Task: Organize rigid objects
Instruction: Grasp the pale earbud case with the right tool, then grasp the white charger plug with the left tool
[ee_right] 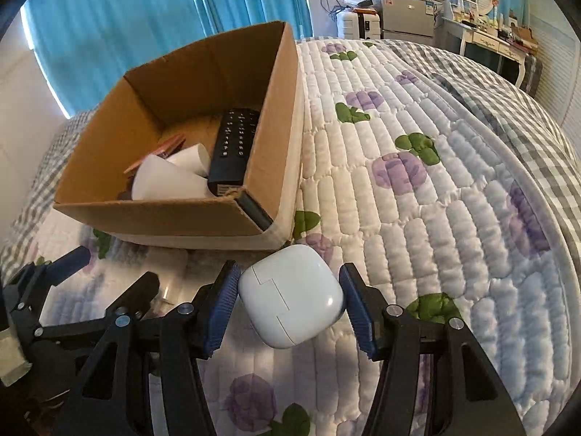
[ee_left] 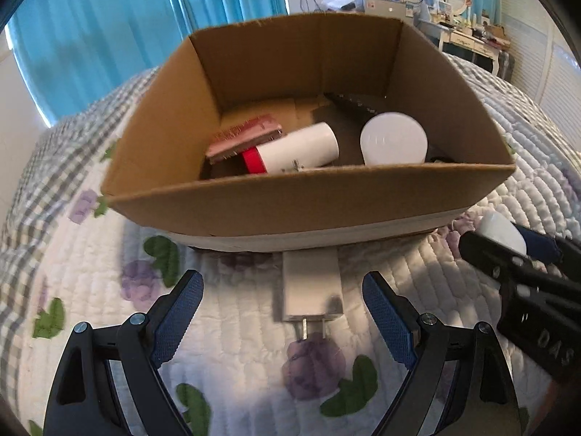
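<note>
On a quilted bed [ee_right: 417,189], a cardboard box [ee_left: 254,207] sits just beyond the wide-open left gripper [ee_left: 283,312], a white charger [ee_left: 312,290] lying between its fingers, while the right gripper [ee_right: 290,298] clamps a white earbud case [ee_right: 290,298].

Glossy plastic earbud case [ee_right: 290,298], matt cardboard box [ee_left: 290,210] (quilted cloth bedspread [ee_right: 435,200])

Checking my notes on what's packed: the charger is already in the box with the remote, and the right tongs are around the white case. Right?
Not quite: the charger lies on the quilt outside the box, between the open left tongs, as the left wrist view shows. The remote is in the box, and the right tongs are around the white case.
</note>
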Demonstrator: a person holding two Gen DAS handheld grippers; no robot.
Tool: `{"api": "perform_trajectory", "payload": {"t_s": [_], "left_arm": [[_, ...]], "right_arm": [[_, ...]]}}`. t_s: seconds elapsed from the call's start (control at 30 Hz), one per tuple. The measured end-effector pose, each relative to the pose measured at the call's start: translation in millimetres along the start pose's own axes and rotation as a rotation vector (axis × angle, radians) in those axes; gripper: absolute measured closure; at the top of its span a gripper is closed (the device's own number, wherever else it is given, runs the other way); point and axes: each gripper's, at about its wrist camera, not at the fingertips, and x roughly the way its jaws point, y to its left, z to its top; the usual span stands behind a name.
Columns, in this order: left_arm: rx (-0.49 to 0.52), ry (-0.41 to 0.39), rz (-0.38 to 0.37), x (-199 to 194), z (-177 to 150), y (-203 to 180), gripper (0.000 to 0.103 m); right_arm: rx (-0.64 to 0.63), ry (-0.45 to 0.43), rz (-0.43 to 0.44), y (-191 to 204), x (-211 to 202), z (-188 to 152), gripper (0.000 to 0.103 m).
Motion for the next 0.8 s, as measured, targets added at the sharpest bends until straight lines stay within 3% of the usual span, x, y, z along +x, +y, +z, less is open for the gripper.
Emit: {"api": "perform_trajectory", "payload": {"t_s": [0.13,0.4,0.5,0.8], "left_arm": [[-0.007,0.004,-0.009,12,-3,-3,0.014],[-0.025,0.033,-0.09,25,-10,3,0.062],[0.021,0.025,-0.055,19,-12,-2,0.062],[-0.004,0.01,-0.063,-5,-22,11,0.062]], "right_arm": [[-0.001,0.021,0.01,3,11,-1,0.047],[-0.016,0.021,-0.008,4,11,-2,0.047],[-0.015,0.022,-0.015,3,10,-3,0.047],[-0.044,0.014,-0.039,5,1,-11,0.047]]}}
